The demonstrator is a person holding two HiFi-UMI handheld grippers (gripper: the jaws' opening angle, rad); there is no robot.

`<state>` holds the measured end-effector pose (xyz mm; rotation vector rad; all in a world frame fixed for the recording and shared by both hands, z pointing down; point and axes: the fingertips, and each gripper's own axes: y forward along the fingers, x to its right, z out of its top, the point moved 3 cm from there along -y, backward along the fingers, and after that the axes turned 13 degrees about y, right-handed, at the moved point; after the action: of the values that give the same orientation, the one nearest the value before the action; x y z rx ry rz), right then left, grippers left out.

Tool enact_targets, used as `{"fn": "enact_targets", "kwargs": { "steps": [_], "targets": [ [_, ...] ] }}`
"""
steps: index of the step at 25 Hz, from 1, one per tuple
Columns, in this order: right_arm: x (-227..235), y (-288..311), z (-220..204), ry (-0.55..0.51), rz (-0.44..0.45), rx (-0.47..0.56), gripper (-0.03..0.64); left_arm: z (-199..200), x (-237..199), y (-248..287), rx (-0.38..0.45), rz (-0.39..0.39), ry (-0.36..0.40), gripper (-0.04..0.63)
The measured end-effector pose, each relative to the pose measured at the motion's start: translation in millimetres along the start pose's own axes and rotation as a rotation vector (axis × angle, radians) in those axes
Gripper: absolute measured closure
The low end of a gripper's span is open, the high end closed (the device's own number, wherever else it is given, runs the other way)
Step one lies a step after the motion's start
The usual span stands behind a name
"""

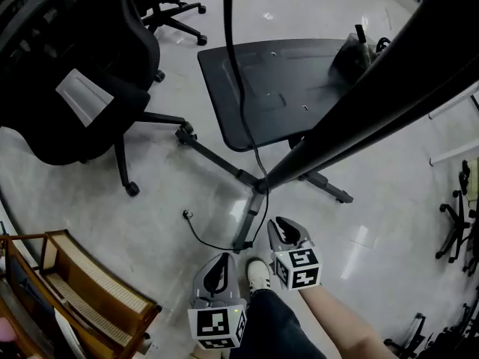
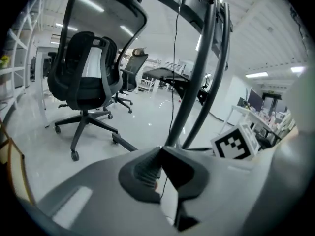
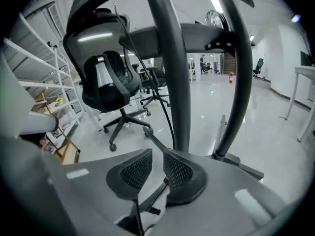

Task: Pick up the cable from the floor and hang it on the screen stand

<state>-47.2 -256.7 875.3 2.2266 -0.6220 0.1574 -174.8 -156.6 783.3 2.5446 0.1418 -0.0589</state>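
Observation:
A thin black cable (image 1: 242,88) hangs down along the black screen stand (image 1: 359,103) and loops over the floor to a loose plug (image 1: 185,215). My left gripper (image 1: 222,264) sits low just behind that floor loop. In the left gripper view its jaws (image 2: 160,149) meet at the tips, and the cable (image 2: 173,82) shows beyond them. Whether it is pinched I cannot tell. My right gripper (image 1: 283,230) is beside the stand's foot. In the right gripper view its jaws (image 3: 157,154) stand slightly apart with nothing between the pads (image 3: 179,171), facing the stand post (image 3: 174,73).
A black office chair (image 1: 82,88) stands at the left, its wheeled base near the stand's leg (image 1: 217,159). A dark flat panel (image 1: 277,81) lies behind the stand. A wooden rack (image 1: 82,290) is at the lower left. The person's white shoe (image 1: 258,274) is between the grippers.

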Motion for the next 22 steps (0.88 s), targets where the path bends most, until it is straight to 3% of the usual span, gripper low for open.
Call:
{"fn": "enact_targets", "kwargs": {
  "steps": [7,11,15,22],
  "targets": [
    [49,104,-47,-0.002,-0.041,-0.056,0.514,-55,-12,61,-0.026,0.015,0.006,0.588],
    [56,118,-55,-0.026,-0.089,-0.058,0.598,-70,-16,69,-0.045,0.024,-0.017,0.588],
    [46,95,-47,-0.016,-0.07,-0.023,0.603,-61,-8,61,-0.054,0.012,-0.024,0.588],
    [4,-7,2,-0.044,-0.017,0.109,0.604,1,27,6,-0.021,-0.056,-0.009,0.588]
  ]
}}
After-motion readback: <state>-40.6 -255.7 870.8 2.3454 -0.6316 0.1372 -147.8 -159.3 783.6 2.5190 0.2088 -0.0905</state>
